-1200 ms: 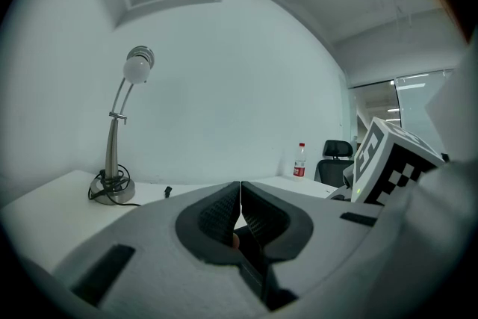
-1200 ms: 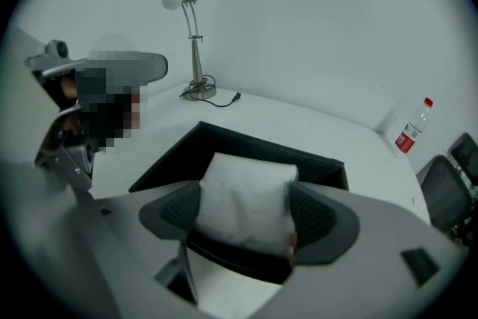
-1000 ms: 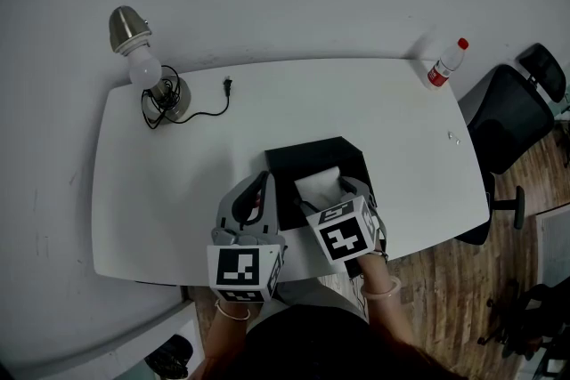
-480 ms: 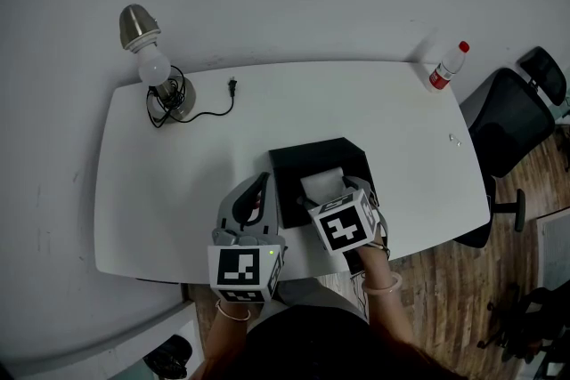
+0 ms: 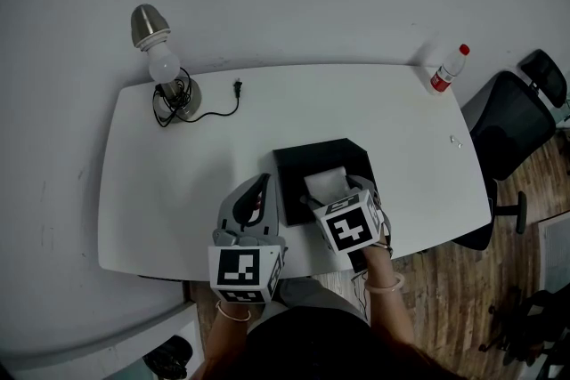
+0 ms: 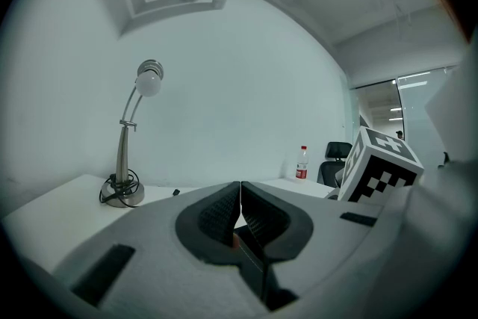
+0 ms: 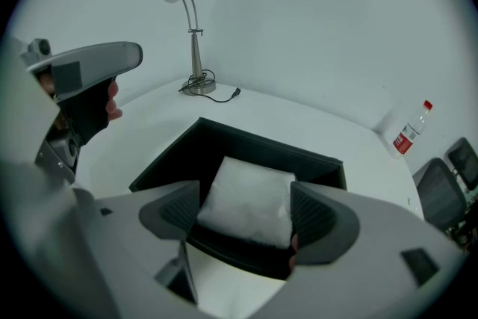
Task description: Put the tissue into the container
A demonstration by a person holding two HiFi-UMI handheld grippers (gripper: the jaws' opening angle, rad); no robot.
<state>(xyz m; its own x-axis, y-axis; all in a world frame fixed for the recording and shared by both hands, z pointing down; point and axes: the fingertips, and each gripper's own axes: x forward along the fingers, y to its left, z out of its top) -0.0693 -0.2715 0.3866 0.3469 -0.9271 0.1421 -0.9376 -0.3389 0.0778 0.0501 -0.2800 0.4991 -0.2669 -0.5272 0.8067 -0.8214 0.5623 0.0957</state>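
A white tissue pack [image 5: 325, 184] sits between the jaws of my right gripper [image 5: 337, 194], over the open black container [image 5: 303, 160] at the table's near edge. In the right gripper view both pads press the sides of the tissue pack [image 7: 250, 198], which hangs just inside the container's [image 7: 224, 149] front wall, so the right gripper [image 7: 246, 213] is shut on it. My left gripper [image 5: 258, 185] rests left of the container. Its jaws are shut together with nothing between them [image 6: 240, 209].
A desk lamp [image 5: 165, 58] with a coiled cord stands at the table's far left. A water bottle [image 5: 445, 68] with a red cap stands at the far right corner. A black office chair [image 5: 512, 116] is beyond the table's right edge.
The head view has drifted, so the lamp shows further right. My right gripper has edged slightly forward over the container with the tissue. The left gripper has stayed put.
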